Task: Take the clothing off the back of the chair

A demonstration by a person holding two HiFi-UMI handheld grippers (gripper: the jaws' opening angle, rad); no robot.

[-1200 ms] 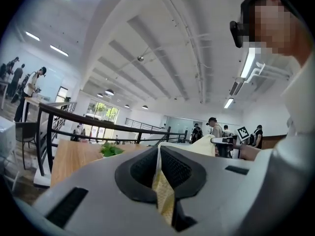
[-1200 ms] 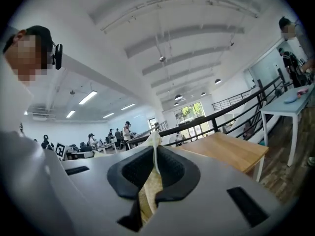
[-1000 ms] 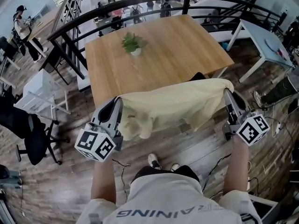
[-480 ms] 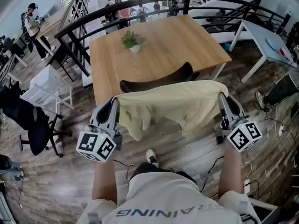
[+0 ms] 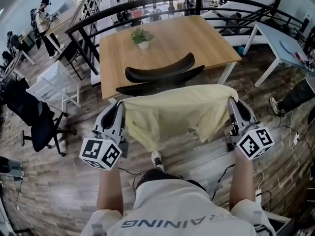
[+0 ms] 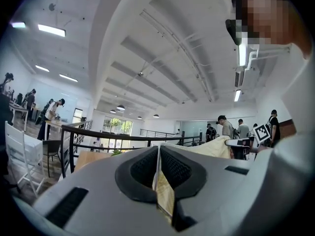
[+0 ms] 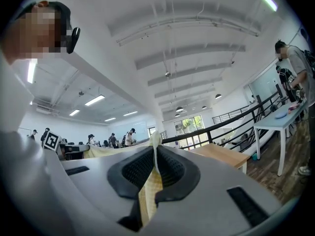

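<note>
Your left gripper [image 5: 120, 112] and right gripper [image 5: 231, 107] clamp the pale yellow shirt [image 5: 177, 113] by its edges; thin pinches may slip, or its sagging hem may snag the black chair [image 5: 160, 74].

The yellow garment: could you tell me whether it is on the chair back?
Off: the garment hangs spread between left gripper and right gripper; chair back bare beyond.

Yel. shirt [image 5: 177, 109] stretched out, off chair [image 5: 160, 73].
</note>
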